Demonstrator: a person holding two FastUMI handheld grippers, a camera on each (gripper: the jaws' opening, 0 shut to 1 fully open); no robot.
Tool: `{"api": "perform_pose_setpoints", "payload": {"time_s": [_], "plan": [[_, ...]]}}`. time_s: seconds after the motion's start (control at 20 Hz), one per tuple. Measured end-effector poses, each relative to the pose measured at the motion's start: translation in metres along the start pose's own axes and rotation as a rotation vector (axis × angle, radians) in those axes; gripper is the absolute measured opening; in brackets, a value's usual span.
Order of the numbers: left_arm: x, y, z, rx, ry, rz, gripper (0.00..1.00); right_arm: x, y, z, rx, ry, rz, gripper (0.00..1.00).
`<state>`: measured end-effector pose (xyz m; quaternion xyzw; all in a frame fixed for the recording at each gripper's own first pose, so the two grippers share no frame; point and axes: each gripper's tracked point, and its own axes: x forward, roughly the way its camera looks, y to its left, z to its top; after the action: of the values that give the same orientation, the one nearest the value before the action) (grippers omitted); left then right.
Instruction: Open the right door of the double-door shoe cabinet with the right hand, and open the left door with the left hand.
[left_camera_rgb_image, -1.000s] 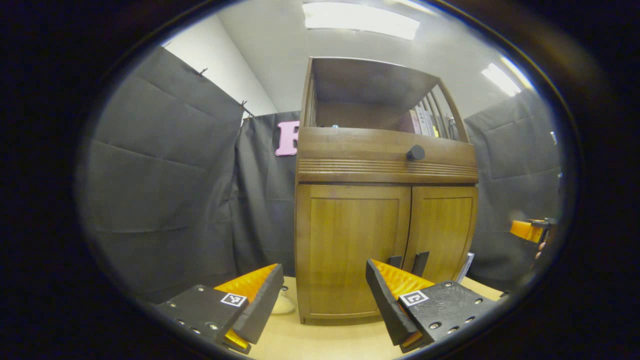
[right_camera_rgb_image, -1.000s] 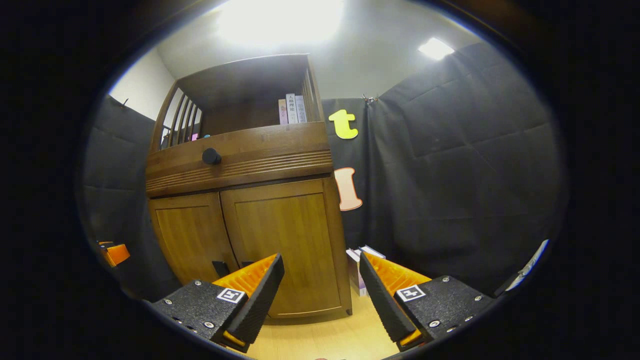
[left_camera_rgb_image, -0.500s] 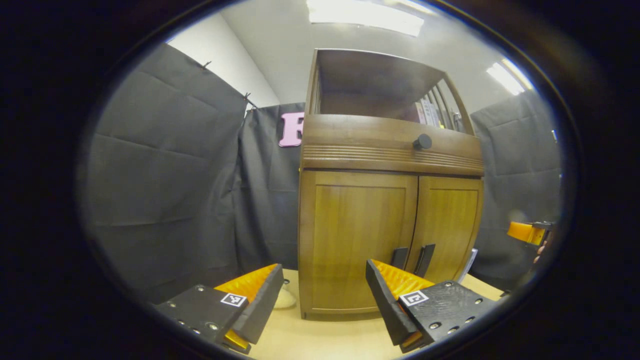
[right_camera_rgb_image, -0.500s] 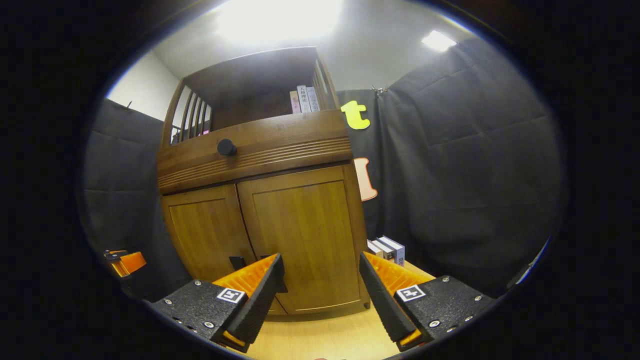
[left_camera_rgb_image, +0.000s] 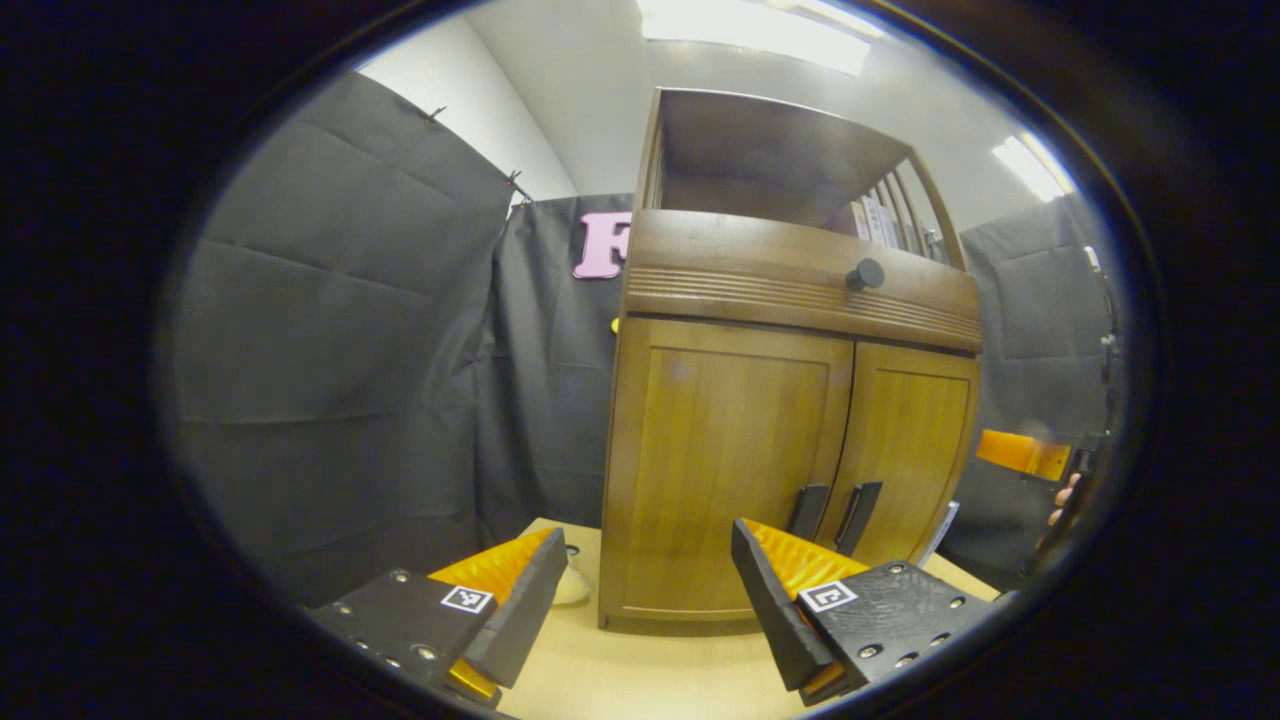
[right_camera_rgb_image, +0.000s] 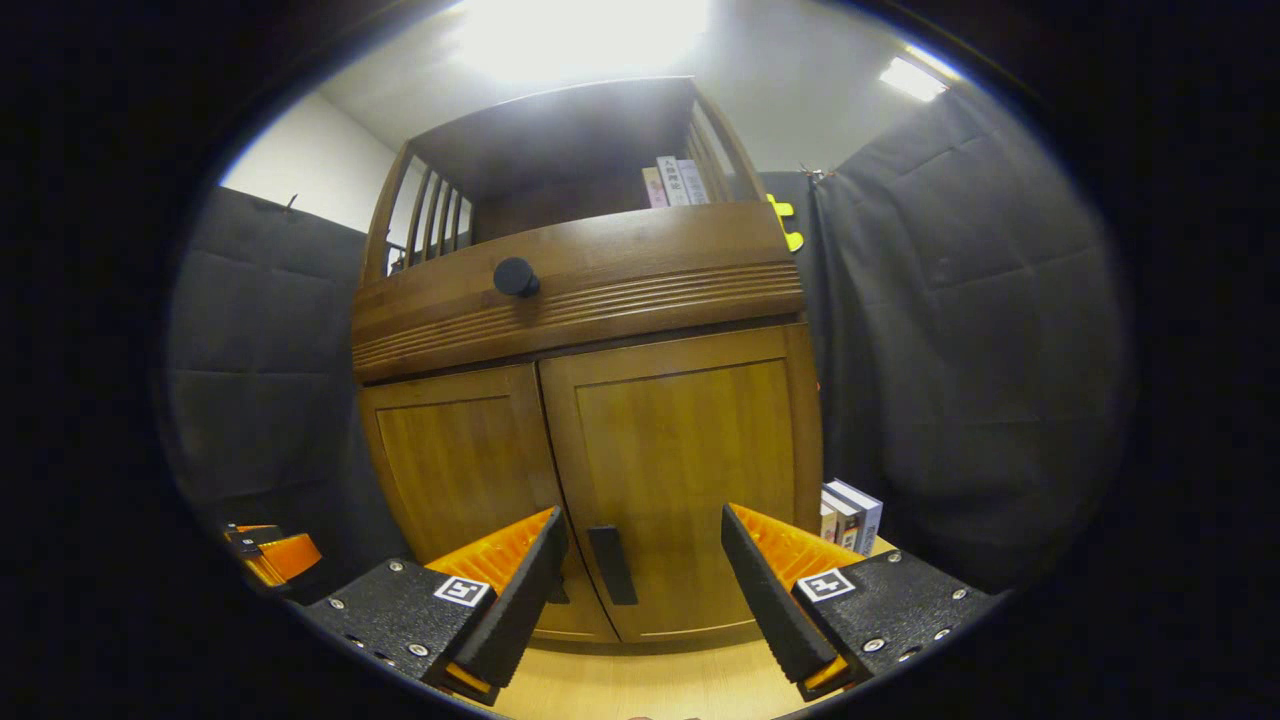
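The wooden shoe cabinet (left_camera_rgb_image: 790, 300) stands on a pale table with both doors shut. In the left gripper view, the left door (left_camera_rgb_image: 720, 450) and right door (left_camera_rgb_image: 915, 440) meet at two dark upright handles (left_camera_rgb_image: 808, 510) (left_camera_rgb_image: 860, 515). My left gripper (left_camera_rgb_image: 650, 590) is open, a short way in front of the left door. In the right gripper view, my right gripper (right_camera_rgb_image: 640, 585) is open in front of the right door (right_camera_rgb_image: 690, 450), and that door's handle (right_camera_rgb_image: 610, 565) shows between its fingers. The left door (right_camera_rgb_image: 460, 480) is beside it.
A drawer front with a round black knob (right_camera_rgb_image: 515, 277) runs above the doors, and books (right_camera_rgb_image: 675, 182) stand on the open shelf on top. More books (right_camera_rgb_image: 850, 510) stand right of the cabinet. A small white object (left_camera_rgb_image: 572, 588) lies at its left foot. Black cloth walls surround the booth.
Both grippers have come closer to the cabinet. The door handles now show in full. In the right gripper view the right door's handle has come between the fingers.
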<state>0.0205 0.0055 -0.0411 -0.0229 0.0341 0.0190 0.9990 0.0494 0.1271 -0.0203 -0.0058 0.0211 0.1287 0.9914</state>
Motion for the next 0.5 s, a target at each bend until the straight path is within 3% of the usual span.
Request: {"api": "perform_pose_setpoints", "payload": {"time_s": [0.05,0.3,0.4,0.45,0.5], "plan": [[-0.004,0.003,-0.004,0.000,0.001,0.005,0.95,0.010,0.008,-0.002,-0.002,0.005,0.018,0.93],[-0.006,0.026,-0.018,0.013,0.008,0.043,0.90,0.062,0.032,-0.039,-0.064,0.080,0.040,0.95],[-0.005,0.036,-0.027,0.029,0.020,0.065,0.99,0.080,0.031,-0.053,-0.082,0.106,0.018,0.96],[-0.005,0.040,-0.032,0.031,0.031,0.074,0.99,0.085,0.030,-0.060,-0.087,0.125,0.007,0.96],[-0.004,0.043,-0.037,0.025,0.041,0.078,0.90,0.092,0.028,-0.068,-0.089,0.142,-0.007,0.96]]}}
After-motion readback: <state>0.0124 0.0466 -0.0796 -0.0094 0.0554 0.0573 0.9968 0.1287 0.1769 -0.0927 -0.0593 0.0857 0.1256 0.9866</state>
